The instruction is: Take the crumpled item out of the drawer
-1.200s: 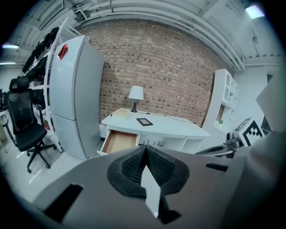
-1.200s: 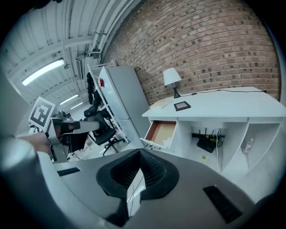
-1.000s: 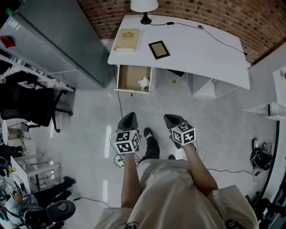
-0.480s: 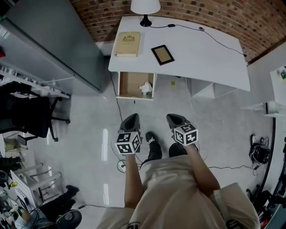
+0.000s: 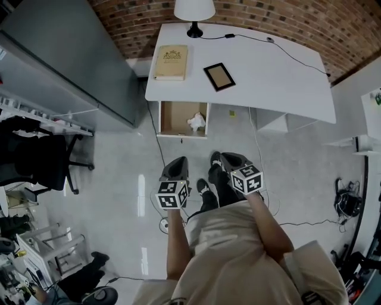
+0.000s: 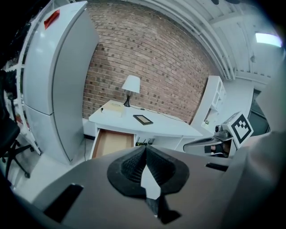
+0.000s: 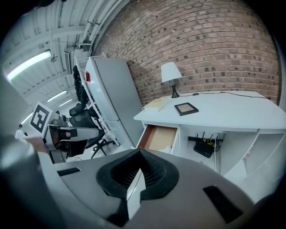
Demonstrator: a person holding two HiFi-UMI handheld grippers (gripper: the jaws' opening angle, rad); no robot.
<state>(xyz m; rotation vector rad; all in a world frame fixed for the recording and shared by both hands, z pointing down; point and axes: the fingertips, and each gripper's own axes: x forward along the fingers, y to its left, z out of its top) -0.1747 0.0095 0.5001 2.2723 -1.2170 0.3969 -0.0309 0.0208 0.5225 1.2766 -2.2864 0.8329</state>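
White crumpled item (image 5: 196, 122) sits inside the open drawer (image 5: 181, 136), by its right-hand wall as the head view shows it; rest of the brown drawer floor looks bare, nothing else in there. Drawer hangs out from under the left end of the desk (image 5: 268, 71), which carries a book (image 5: 171, 62), a small frame (image 5: 219, 76) & a lamp (image 5: 194, 12). You're standing well apart from it, so the reach isn't begun. Left tool (image 5: 174, 173) has its jaws pressed together w/ nothing between; right tool (image 5: 229, 162) likewise, pads meeting, empty. Main risk, I'd say: going in w/ jaws together, so you just shove the wad into the corner instead of pinching it. Spread one tool before you dip in. It's prob. light & springy, so a pinch on a loose edge may slip or tear. It's close to the wall, so a jaw could catch the drawer side or the desk edge above. Also mind the cable (image 5: 159, 149) on the floor near your feet; trip hazard.
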